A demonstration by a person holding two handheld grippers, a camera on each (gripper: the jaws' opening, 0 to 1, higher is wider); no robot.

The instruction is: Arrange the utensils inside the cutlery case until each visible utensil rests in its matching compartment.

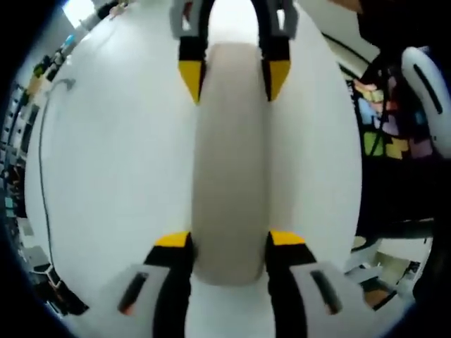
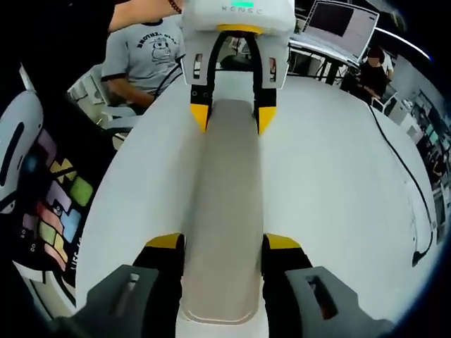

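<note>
Beige case (image 1: 231, 169) at frame centre is gripped at opposite ends by left claw (image 1: 231, 243) and right claw (image 2: 223, 246), above the white bench (image 1: 120, 162).

My left gripper (image 1: 230, 243) is clamped on one end of the long beige plastic cutlery case (image 1: 231, 162) and my right gripper (image 2: 224, 246) on the other, so the jaws cover the case's sides at both ends. The lid's flat top hides whatever's inside, so can't tell about utensils or compartments. In the left gripper view the case looks soft and blurry.
</note>
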